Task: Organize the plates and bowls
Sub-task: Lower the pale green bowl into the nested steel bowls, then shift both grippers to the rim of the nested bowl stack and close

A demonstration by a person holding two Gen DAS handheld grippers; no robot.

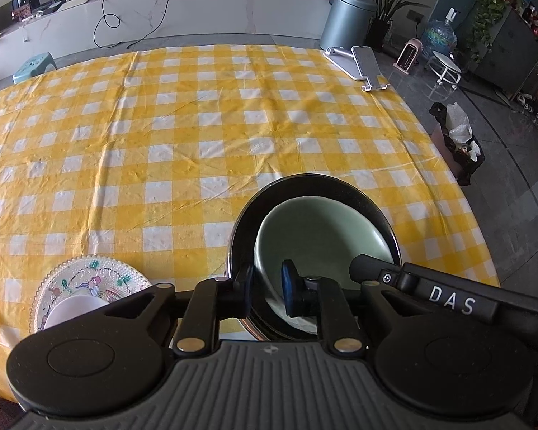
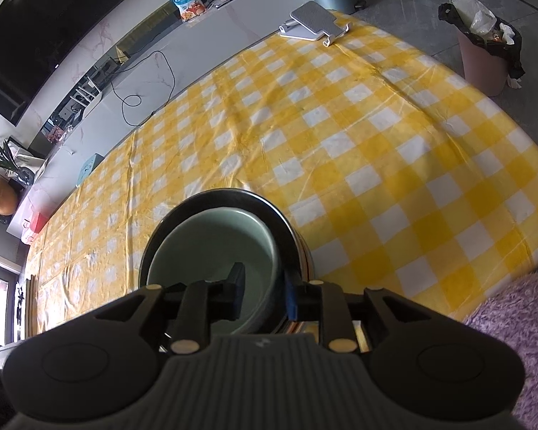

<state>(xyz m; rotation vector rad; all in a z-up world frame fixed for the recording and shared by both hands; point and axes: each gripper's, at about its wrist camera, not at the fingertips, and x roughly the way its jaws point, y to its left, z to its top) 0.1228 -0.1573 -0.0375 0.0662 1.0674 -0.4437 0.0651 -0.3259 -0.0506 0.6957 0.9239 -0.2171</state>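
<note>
A pale green bowl (image 1: 315,229) sits inside a larger black bowl (image 1: 305,188) near the table's front edge. My left gripper (image 1: 267,288) is shut on the near left rims of both bowls, one finger outside the black bowl, one inside the green. My right gripper (image 2: 263,286) is shut on the same stack (image 2: 211,247) at its right side, one finger inside the green bowl, one outside the black bowl (image 2: 287,222). The right gripper's body (image 1: 430,286) shows in the left wrist view. A clear patterned glass plate (image 1: 89,283) with a white bowl (image 1: 75,310) on it lies to the left.
The table has a yellow and white checked cloth (image 1: 197,125). A grey phone stand (image 1: 362,64) sits at the far right corner, also in the right wrist view (image 2: 314,21). A pink bin with a black bag (image 2: 484,53) stands on the floor right of the table.
</note>
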